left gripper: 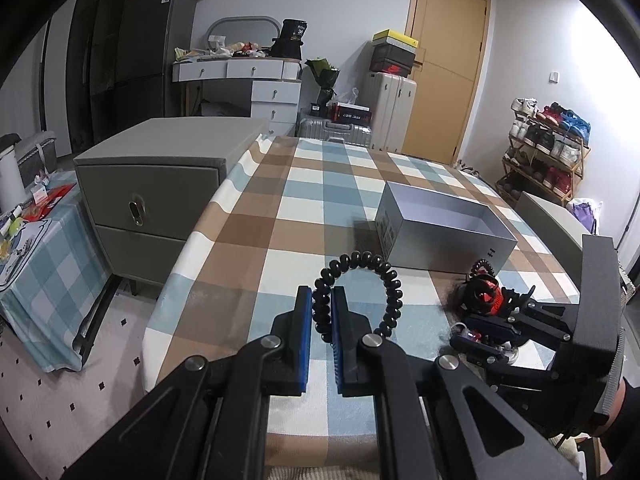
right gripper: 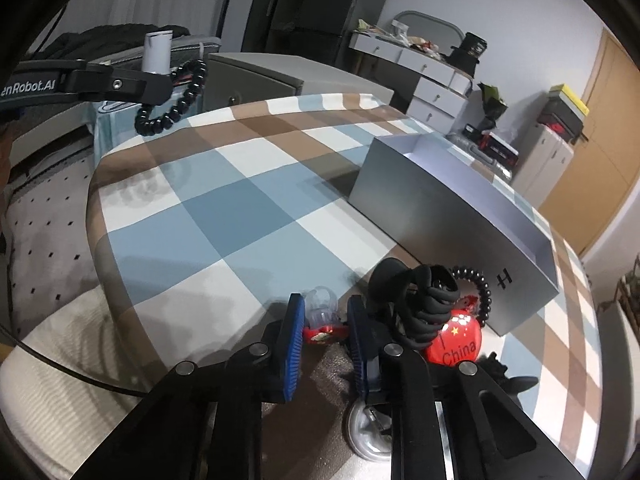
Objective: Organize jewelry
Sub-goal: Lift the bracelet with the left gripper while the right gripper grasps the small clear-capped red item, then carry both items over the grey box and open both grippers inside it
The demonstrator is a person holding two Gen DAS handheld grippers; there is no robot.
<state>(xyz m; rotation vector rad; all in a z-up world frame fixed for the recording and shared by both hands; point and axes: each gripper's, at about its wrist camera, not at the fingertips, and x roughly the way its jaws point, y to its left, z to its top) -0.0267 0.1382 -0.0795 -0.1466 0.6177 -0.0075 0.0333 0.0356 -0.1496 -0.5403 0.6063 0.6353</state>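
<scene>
Left wrist view: I am pinching the light, floppy black bead bracelet by its strand in the closed left gripper, near the grey box.

Checked cloth is lying bare left of the open grey box; jewellery pile is crowding its near wall.

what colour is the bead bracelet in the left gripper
Black, glossy beads. The bracelet shows best in the left wrist view, pinched in the left gripper.
</scene>
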